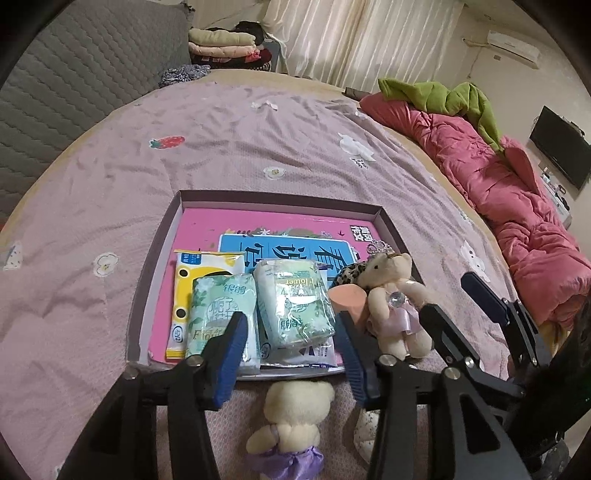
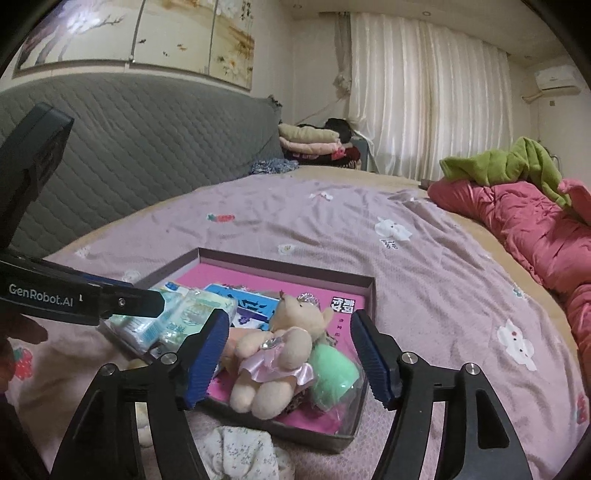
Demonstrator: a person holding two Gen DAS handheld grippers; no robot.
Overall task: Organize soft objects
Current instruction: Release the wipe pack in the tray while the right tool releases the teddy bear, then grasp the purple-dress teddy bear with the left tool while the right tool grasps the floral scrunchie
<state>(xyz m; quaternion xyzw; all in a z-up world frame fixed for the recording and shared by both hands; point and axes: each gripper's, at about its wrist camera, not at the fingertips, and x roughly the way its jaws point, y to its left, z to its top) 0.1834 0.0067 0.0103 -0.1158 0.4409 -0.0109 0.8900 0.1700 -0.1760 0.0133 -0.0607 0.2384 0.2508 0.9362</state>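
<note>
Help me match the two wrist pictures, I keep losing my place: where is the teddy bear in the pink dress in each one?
Left wrist view: the teddy bear in the pink dress lies right of centre, at the right side of the shallow box, beside the tissue packs.
Right wrist view: the bear lies at lower centre, between the open fingers of the right tool.
Shared landmark: the green blanket on the pink quilt.

A bed [image 1: 229,147] fills the room, spread with a mauve sheet printed with flowers and strawberries. A grey quilted headboard [image 2: 140,147] stands behind it, under painted panels [image 2: 147,33]. White curtains [image 2: 424,99] glow with daylight. Folded clothes [image 2: 314,144] are stacked beside them. A pink quilt [image 1: 517,206] and green blanket [image 1: 450,99] lie along the bed's edge. An air conditioner [image 1: 511,48] and a television [image 1: 561,151] hang on the cream wall.
</note>
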